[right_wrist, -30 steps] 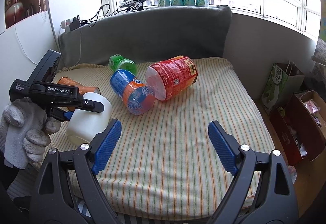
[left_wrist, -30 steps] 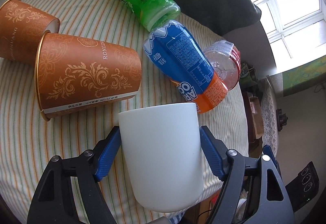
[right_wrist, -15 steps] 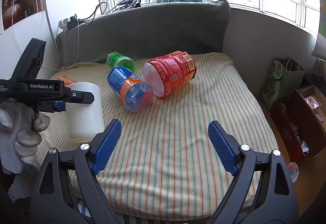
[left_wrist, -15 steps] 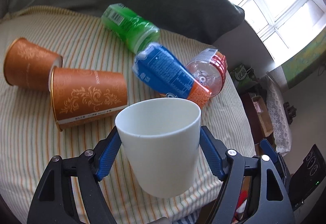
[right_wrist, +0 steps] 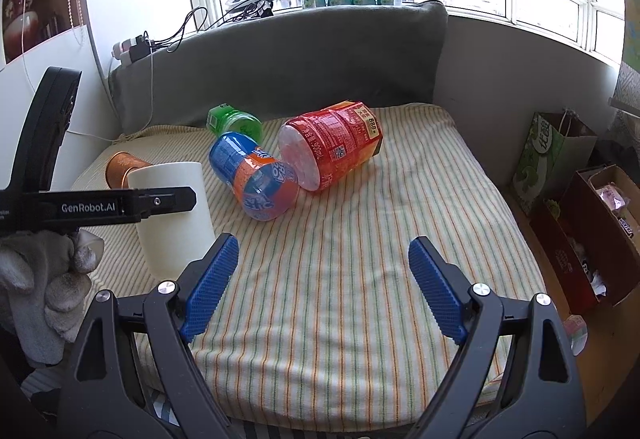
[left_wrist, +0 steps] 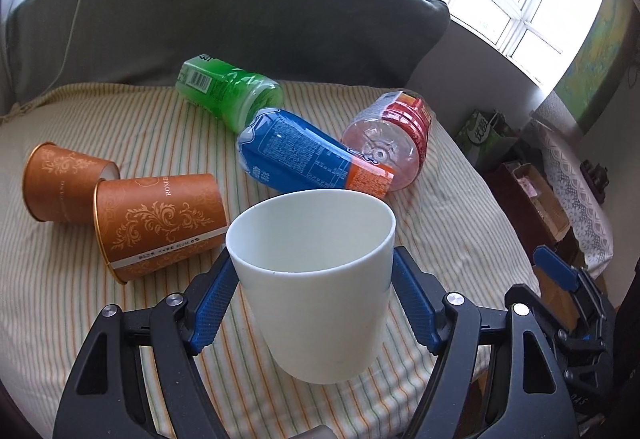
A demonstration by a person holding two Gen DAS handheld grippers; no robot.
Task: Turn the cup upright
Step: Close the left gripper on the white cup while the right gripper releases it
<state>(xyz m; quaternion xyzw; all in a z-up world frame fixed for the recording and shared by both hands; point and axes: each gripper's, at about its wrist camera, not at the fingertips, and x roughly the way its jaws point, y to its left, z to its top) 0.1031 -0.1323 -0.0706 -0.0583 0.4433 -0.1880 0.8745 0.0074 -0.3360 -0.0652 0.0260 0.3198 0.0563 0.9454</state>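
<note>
My left gripper (left_wrist: 312,279) is shut on a plain white cup (left_wrist: 316,291), its blue pads against both sides. The cup stands nearly upright, mouth up, above the striped cloth (left_wrist: 80,299). In the right wrist view the white cup (right_wrist: 172,231) shows at the left, held by the left gripper (right_wrist: 120,205) in a gloved hand. My right gripper (right_wrist: 320,287) is open and empty over the front middle of the cloth.
Two orange paper cups (left_wrist: 160,223) lie on their sides at the left. A green bottle (left_wrist: 228,95), a blue and orange bottle (left_wrist: 308,159) and a red bottle (left_wrist: 392,139) lie behind. A grey backrest (left_wrist: 240,19) is beyond. Boxes and bags (right_wrist: 592,223) stand right of the cushion.
The left gripper has turned the white cup from lying with its mouth away to standing nearly upright with its mouth up. The right gripper has stayed open and still.
</note>
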